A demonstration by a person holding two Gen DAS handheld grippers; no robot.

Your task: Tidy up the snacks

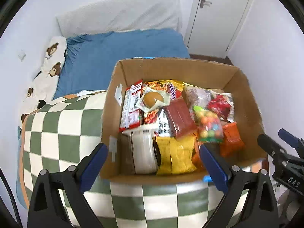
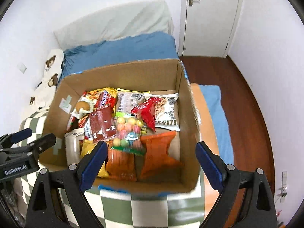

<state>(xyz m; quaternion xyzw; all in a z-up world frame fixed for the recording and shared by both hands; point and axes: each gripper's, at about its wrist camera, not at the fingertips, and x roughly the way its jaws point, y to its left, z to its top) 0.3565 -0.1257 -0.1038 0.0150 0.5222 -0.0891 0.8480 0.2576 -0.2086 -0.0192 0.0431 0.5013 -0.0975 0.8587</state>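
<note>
An open cardboard box (image 1: 247, 102) (image 2: 121, 74) stands on a green and white checkered quilt (image 1: 62, 125). It holds several snack packs: yellow bags (image 1: 176, 153), orange bags (image 2: 161, 152), a bag of coloured candy balls (image 2: 127, 131), a dark red pack (image 1: 180, 119), a round brown snack in clear wrap (image 1: 153, 98) and an oat pack (image 2: 168, 112). My left gripper (image 1: 153, 157) is open and empty above the box's near edge. My right gripper (image 2: 150, 155) is open and empty above the near right part of the box.
A blue sheet (image 1: 123, 57) covers the bed behind the box. A bear-print pillow (image 1: 49, 66) lies by the left wall. A white door (image 2: 209, 19) and dark wooden floor (image 2: 247, 98) are on the right.
</note>
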